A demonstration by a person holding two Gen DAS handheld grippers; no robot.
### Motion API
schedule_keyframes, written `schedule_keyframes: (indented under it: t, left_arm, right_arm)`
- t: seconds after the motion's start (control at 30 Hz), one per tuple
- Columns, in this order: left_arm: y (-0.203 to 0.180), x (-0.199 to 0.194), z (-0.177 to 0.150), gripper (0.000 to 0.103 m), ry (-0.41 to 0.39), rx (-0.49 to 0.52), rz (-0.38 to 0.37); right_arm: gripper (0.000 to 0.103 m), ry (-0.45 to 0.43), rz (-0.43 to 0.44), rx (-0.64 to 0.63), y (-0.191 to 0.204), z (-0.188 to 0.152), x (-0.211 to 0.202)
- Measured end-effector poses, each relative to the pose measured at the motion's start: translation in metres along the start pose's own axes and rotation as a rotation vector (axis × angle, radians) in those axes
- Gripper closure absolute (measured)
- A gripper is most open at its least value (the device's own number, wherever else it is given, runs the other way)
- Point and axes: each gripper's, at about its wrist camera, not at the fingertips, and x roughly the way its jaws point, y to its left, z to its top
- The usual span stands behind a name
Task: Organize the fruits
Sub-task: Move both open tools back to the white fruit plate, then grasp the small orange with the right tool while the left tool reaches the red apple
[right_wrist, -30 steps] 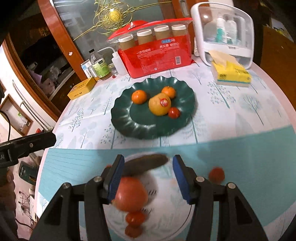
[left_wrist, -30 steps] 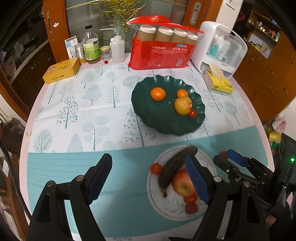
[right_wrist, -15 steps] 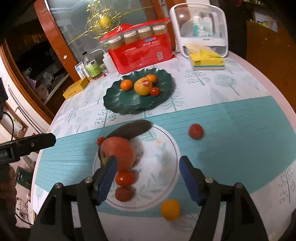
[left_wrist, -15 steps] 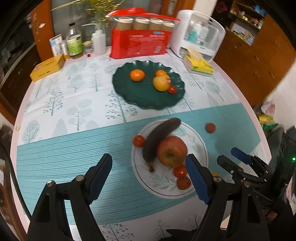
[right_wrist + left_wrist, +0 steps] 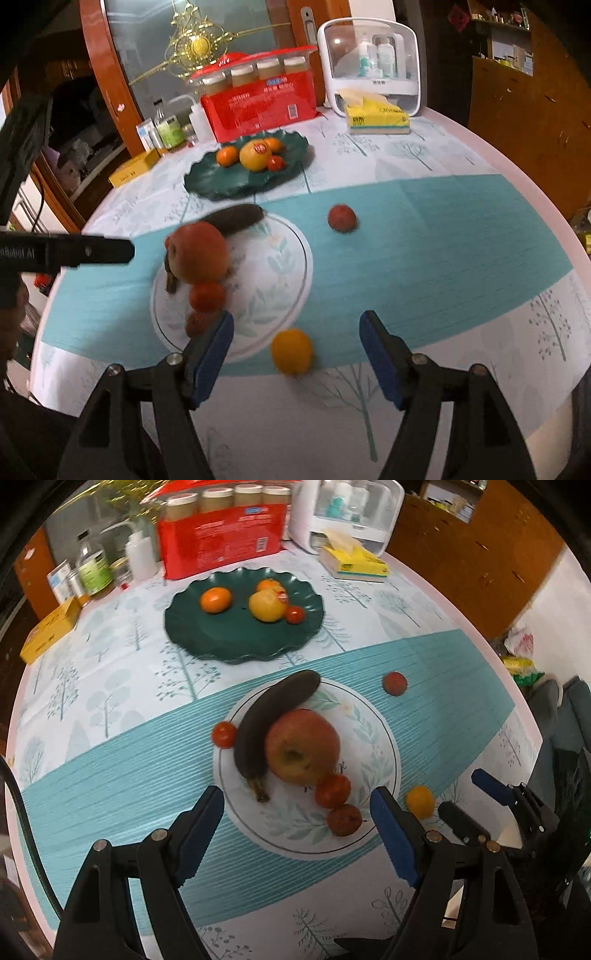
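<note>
Two grippers over the near edge of the table (image 5: 461,192), both spread wide, nothing held. Left gripper (image 5: 295,823) hangs above the near rim of the white plate (image 5: 376,746), jaws empty. Right gripper (image 5: 295,354) has just been opening; the small orange (image 5: 291,350) lies on the tablecloth between its blue pads, untouched, just off the plate's near right rim.

On the white plate: two small tomatoes (image 5: 338,805) at the near side, touching each other, the farther one against the apple (image 5: 301,751). Dark banana (image 5: 269,723) lies along the apple's left side, tip reaching over the plate's far rim. One tomato (image 5: 223,734) sits on the cloth at the plate's left rim, beside the banana. Another red fruit (image 5: 341,218) lies alone on the teal band, right of the plate, well apart.

Farther back, the green plate (image 5: 207,642) holds two oranges, a yellow fruit (image 5: 256,155) with a sticker and a small tomato, grouped on its far right part.

Far edge of the table: red package (image 5: 258,103), white organizer (image 5: 369,59), tissue pack (image 5: 376,118), bottles (image 5: 168,129) and a yellow box (image 5: 48,627) toward the far left.
</note>
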Motion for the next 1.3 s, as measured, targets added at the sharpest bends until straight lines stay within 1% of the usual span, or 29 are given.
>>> schedule_keyframes:
  t: [0.2,0.4,0.67,0.8,0.97,1.2,1.27,1.3]
  left_arm:
    - [-0.009,0.018,0.008,0.023,0.020,0.046,0.011]
    - [-0.008,0.040,0.019,0.023,0.045,0.043,0.034]
    - [-0.010,0.058,0.020,0.023,0.013,0.049,0.034]
    - [-0.013,0.066,0.021,0.023,-0.003,0.073,0.065]
    - [-0.016,0.074,0.024,0.023,-0.020,0.099,0.115]
    - [-0.017,0.085,0.024,0.023,-0.002,0.103,0.124]
    - [-0.017,0.087,0.023,0.023,-0.001,0.105,0.127]
    - [-0.018,0.088,0.023,0.023,0.001,0.104,0.128]
  right_arm:
    - [0.032,0.043,-0.031,-0.013,0.000,-0.015,0.010]
    - [0.032,0.084,-0.031,-0.046,0.006,-0.022,0.019]
    - [0.034,0.137,-0.025,-0.105,0.019,-0.034,0.034]
    - [0.039,0.144,-0.016,-0.126,0.023,-0.038,0.038]
    - [0.044,0.122,-0.040,-0.152,0.028,-0.037,0.041]
    - [0.051,0.107,-0.049,-0.180,0.031,-0.031,0.048]
    - [0.055,0.102,-0.049,-0.180,0.030,-0.030,0.049]
    - [0.059,0.100,-0.052,-0.179,0.029,-0.028,0.049]
